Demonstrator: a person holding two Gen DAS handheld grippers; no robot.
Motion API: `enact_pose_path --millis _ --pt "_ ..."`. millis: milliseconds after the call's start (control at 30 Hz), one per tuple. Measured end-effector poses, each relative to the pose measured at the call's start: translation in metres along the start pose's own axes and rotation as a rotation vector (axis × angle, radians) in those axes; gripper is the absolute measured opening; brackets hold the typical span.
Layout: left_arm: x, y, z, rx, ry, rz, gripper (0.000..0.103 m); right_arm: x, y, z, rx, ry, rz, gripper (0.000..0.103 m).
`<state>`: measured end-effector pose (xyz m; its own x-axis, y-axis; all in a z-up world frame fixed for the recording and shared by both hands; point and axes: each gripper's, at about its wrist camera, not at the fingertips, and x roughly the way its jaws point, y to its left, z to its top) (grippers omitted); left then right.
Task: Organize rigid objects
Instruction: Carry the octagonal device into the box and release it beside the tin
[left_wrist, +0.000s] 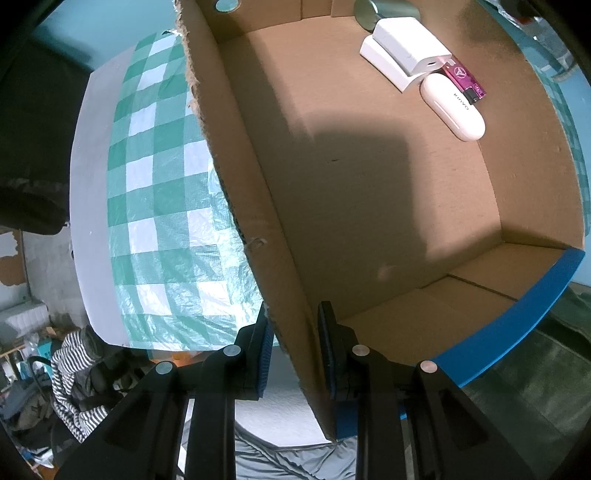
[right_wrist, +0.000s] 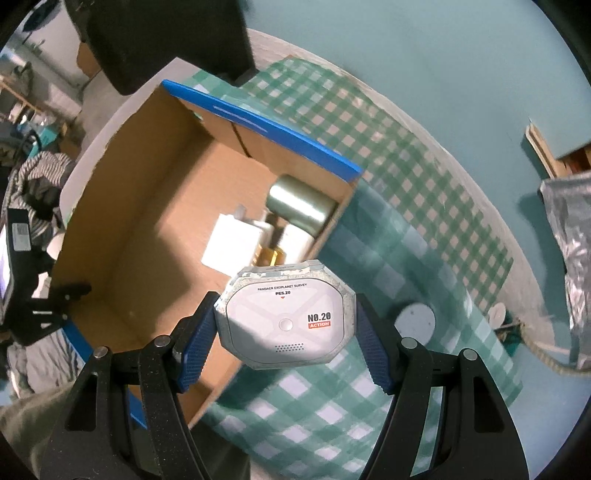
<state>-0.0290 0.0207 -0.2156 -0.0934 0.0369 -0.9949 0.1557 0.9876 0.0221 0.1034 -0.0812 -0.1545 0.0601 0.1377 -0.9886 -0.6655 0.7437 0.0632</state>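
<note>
Right tongs (right_wrist: 285, 334) pinch the octagonal gadget (right_wrist: 285, 321); left tongs (left_wrist: 295, 350) pinch the cardboard box (left_wrist: 369, 206) wall. A loose grip could drop it outside.

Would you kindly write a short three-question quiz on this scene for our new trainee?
1. True or false: the left gripper clamps the cardboard box by its side wall.
2. What does the right gripper hold? A) a lighter B) the octagonal grey device C) a tape roll
3. Which colour is the lighter beside the white oval case?

Key: 1 true; 2 B; 3 magenta.
</note>
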Motion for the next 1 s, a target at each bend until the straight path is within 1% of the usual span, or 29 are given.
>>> enact_pose_path --millis 200,433,700,1000 --pt "0.0 0.0 0.0 -0.003 0.001 -0.001 0.023 0.011 0.016 0.016 -0.042 0.012 -0.002 0.071" --pt "0.0 0.003 0.001 -0.007 0.004 -0.002 0.023 0.027 0.035 0.025 -0.108 0.04 0.002 0.071" --pt "0.0 0.005 0.002 -0.013 0.008 -0.002 0.023 0.049 0.047 0.022 -0.165 0.088 -0.01 0.071" --pt "0.0 0.006 0.002 -0.018 0.013 0.003 0.023 0.055 0.046 0.019 -0.177 0.099 -0.009 0.071"
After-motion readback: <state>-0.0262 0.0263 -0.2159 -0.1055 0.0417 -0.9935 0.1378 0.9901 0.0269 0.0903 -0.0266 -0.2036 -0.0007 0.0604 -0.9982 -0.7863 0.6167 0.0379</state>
